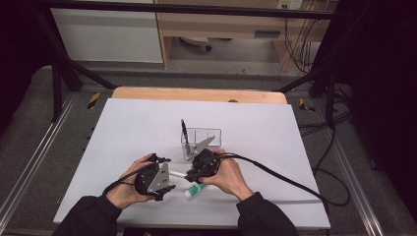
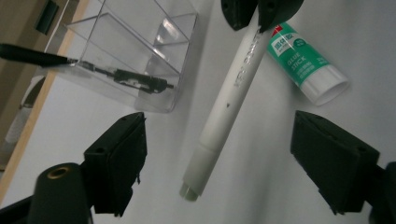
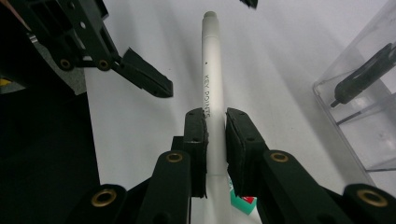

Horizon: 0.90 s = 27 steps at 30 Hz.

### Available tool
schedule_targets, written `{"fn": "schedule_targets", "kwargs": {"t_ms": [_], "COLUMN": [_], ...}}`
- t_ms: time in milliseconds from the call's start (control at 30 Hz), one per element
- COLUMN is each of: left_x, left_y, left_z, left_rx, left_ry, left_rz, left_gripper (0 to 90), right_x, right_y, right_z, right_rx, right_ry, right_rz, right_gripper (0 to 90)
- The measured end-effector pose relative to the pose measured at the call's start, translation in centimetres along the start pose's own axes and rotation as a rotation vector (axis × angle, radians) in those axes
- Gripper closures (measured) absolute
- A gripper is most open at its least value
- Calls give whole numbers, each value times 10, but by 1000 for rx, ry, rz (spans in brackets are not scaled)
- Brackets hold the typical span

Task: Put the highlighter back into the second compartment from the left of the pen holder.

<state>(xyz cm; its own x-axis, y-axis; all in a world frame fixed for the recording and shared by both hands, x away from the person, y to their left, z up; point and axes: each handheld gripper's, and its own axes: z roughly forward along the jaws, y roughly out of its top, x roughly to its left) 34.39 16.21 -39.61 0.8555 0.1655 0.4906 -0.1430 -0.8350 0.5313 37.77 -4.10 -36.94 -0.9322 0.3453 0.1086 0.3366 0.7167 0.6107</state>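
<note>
1. The white pen [image 3: 210,88] carries grey lettering along its barrel.
2. The glue stick [image 2: 304,64] has a green label with white lettering, a touch of red at 1 end, and a white cap.
3. The organiser [image 2: 140,56] is clear plastic; the pen in it [image 2: 35,55] is black.
4. Both grippers are black — the left gripper [image 1: 169,173] bears a grey plate.
5. The tabletop [image 1: 137,123] is white, with a wood-coloured strip along its far edge.

The high view looks forward and down from well above; both gripper views sit close, facing each other along the long white plastic marker [image 2: 224,100].
</note>
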Motion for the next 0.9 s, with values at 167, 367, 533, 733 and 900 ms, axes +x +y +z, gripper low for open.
{"fn": "schedule_targets", "kwargs": {"t_ms": [167, 367, 533, 733, 900], "left_x": [-1, -3, -4, -6, -9], "left_y": [5, 9, 10, 13, 16], "left_z": [6, 9, 11, 11, 12], "left_rx": [3, 22, 25, 18, 2], "left_ry": [12, 22, 36, 56, 75], "left_rz": [14, 59, 92, 143, 187], "left_gripper": [278, 391, 495, 578, 638], "right_x": [0, 1, 1, 0, 0], "right_y": [4, 10, 10, 10, 11], "right_z": [0, 0, 0, -1, -1], "right_rx": [17, 36, 45, 49, 50], "right_ry": [-1, -1, -2, -4, -2], "right_rz": [8, 13, 12, 20, 29], "right_gripper": [792, 792, 791, 792, 792]}}
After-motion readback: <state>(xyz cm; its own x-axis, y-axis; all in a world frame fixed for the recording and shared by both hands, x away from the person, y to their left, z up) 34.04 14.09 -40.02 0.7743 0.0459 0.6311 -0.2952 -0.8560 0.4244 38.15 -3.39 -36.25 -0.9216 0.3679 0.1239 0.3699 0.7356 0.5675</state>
